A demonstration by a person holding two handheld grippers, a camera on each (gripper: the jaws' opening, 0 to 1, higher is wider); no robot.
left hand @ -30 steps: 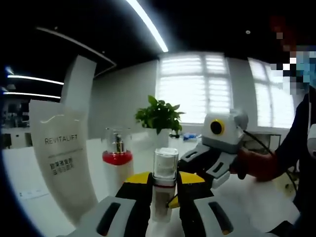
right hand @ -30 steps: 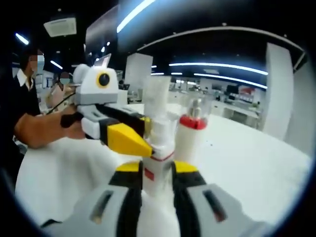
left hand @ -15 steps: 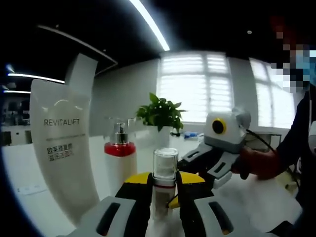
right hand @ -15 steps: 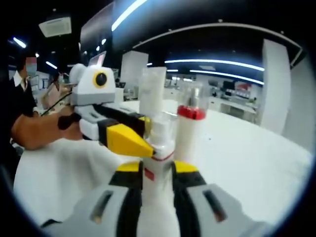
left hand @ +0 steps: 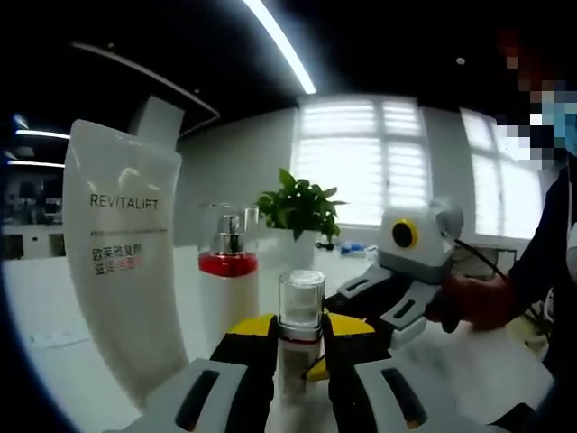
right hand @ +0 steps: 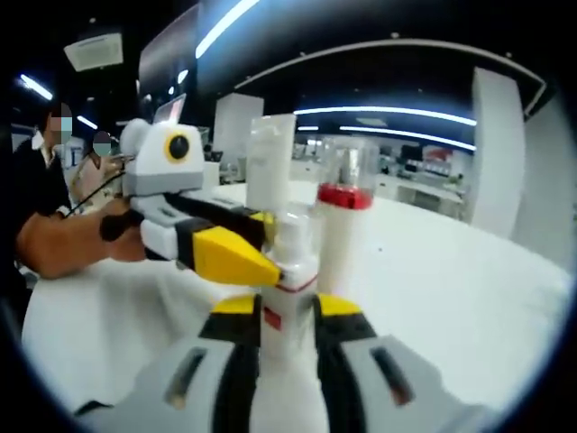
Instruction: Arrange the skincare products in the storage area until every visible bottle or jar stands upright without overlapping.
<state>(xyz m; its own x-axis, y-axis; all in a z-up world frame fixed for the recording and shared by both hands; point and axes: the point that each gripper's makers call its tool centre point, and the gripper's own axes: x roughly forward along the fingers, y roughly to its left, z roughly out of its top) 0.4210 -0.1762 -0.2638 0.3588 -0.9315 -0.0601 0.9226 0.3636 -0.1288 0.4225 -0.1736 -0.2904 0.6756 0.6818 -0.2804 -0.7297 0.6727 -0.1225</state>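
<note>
A small white bottle (left hand: 301,307) with a clear cap and a thin red ring stands upright between both grippers. My left gripper (left hand: 300,336) is shut on its body. My right gripper (right hand: 288,316) is shut on the same bottle (right hand: 290,266) from the opposite side. The right gripper (left hand: 394,287) reaches in from the right in the left gripper view, held by a hand. In the right gripper view, the left gripper (right hand: 227,254) comes in from the left. Behind the bottle stand a white pump bottle (left hand: 229,287) with a red collar and a tall white REVITALIFT tube (left hand: 119,271).
Everything stands on a white table (right hand: 451,298). The pump bottle (right hand: 342,236) and the tube (right hand: 269,167) are upright just beyond the held bottle. A potted plant (left hand: 297,209) stands further back by the windows. A person (left hand: 550,271) is at the right.
Both views have shifted slightly. In the left gripper view the tube and the pump bottle now sit further right and closer together. Both grips on the small bottle are unchanged.
</note>
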